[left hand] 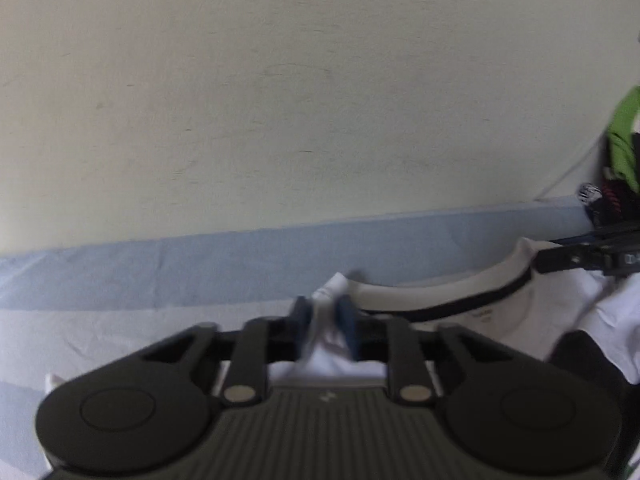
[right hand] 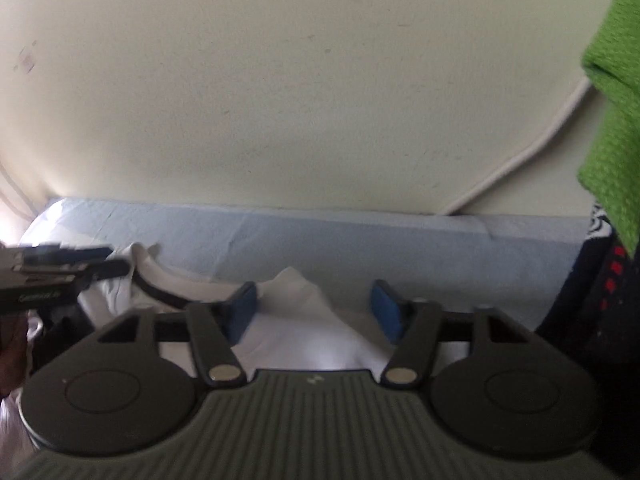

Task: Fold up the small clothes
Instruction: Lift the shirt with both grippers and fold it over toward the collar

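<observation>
A white shirt point(left hand: 500, 312) with a black-trimmed collar point(left hand: 448, 294) lies on a light blue sheet point(left hand: 200, 264). My left gripper point(left hand: 325, 322) is shut on a bunched shoulder corner of the white shirt. In the right wrist view my right gripper point(right hand: 314, 310) is open, its blue pads point(right hand: 242, 310) on either side of a raised peak of the white shirt point(right hand: 296, 300) without touching it. The right gripper also shows at the right edge of the left wrist view point(left hand: 568, 258). The left gripper also shows at the left edge of the right wrist view point(right hand: 60, 264).
A cream wall point(left hand: 280, 80) rises just behind the bed. A bright green cloth point(right hand: 616, 120) hangs at the right over dark patterned clothes point(right hand: 600, 300). A white cable point(right hand: 520, 160) runs down the wall. A dark garment point(left hand: 580, 356) lies at the lower right.
</observation>
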A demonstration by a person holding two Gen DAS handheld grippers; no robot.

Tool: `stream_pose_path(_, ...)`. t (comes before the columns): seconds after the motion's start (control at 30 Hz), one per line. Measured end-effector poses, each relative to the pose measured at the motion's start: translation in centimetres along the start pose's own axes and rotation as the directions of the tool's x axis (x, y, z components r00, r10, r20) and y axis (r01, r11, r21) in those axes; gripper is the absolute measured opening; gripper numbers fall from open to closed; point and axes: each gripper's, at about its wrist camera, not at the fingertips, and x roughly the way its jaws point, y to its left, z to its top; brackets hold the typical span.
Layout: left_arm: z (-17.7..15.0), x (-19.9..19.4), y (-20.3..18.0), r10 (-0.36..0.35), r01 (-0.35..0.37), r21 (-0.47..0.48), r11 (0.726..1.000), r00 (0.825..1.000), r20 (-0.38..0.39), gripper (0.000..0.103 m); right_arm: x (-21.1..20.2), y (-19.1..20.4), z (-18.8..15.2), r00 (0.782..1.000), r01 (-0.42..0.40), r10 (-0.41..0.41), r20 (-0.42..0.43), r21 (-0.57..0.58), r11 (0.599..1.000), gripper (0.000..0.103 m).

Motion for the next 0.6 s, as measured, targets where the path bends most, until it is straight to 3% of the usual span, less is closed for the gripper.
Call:
stream_pose_path(0.03, -0.2, -0.4, -0.4, 0.003, -0.003, 0.004, 1.0, 1.0, 0.007, 0.008, -0.2, 0.2, -0.4, 1.0, -0.02, 0.02, -0.004, -0.014, 1.0, 0.01)
stream_pose_path(0.17, -0.9, -4.0, -1.5, -0.021, 0.022, -0.006, 1.0, 0.997, 0.069, 0.008, -2.7, 2.0, -1.8, 0.998, 0.0, 0.004, 0.065, -0.068, 0.998, 0.009)
stream_pose_path(0.33, -2.7, -12.7, -2.8, -0.076, 0.074, 0.017, 0.997, 0.974, 0.214, 0.008, -10.8, 5.1, -2.7, 0.978, -0.018, 0.041, 0.206, -0.109, 0.994, 0.009)
stream_pose_path(0.43, -5.9, -18.4, -3.5, -0.106, 0.101, 0.032, 0.994, 0.951, 0.292, 0.008, -16.3, 7.5, -4.8, 0.965, -0.012, 0.056, 0.256, -0.169, 0.986, 0.009)
stream_pose_path(0.6, -13.2, -25.2, -3.9, -0.141, 0.146, 0.014, 0.989, 0.921, 0.364, 0.008, -22.5, 10.7, -11.6, 0.956, 0.021, 0.053, 0.288, -0.248, 0.969, 0.009)
